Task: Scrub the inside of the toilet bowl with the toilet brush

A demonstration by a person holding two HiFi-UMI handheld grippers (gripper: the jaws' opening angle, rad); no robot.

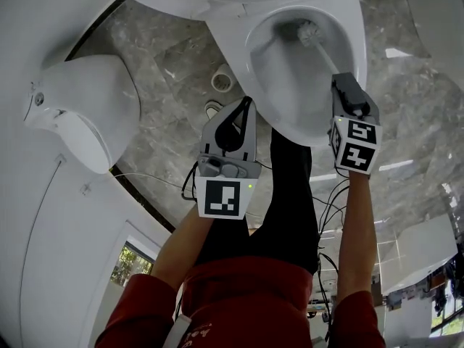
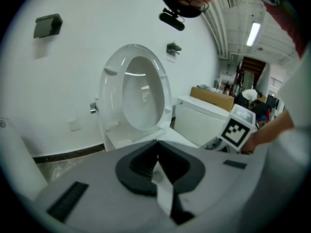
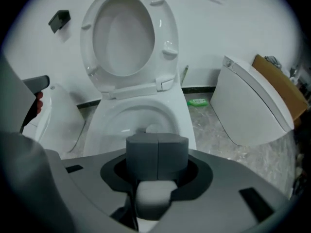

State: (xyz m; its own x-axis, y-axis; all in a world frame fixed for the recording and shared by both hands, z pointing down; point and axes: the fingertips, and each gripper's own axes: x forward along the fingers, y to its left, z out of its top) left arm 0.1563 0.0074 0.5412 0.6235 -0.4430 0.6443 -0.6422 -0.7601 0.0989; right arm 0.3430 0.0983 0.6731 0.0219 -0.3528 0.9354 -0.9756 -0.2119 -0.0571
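The white toilet bowl (image 1: 255, 46) is at the top of the head view with its seat and lid (image 3: 124, 33) raised. The toilet brush head (image 1: 308, 31) rests inside the bowl near the far wall. Its pale handle (image 1: 328, 58) runs back to my right gripper (image 1: 341, 80), which hangs over the bowl's right rim, shut on that handle. In the right gripper view the dark jaws (image 3: 157, 149) meet above the white handle (image 3: 153, 198), hiding the brush head. My left gripper (image 1: 246, 106) hovers just left of the bowl's front, jaws together (image 2: 156, 152), holding nothing I can see.
Other white toilet fixtures stand on both sides: one at the left (image 1: 87, 107) and one at the right (image 3: 252, 106). A floor drain (image 1: 222, 80) lies on the grey marble floor beside the bowl. A green item (image 3: 198, 102) lies by the wall. Cables (image 1: 330, 201) trail near the person's legs.
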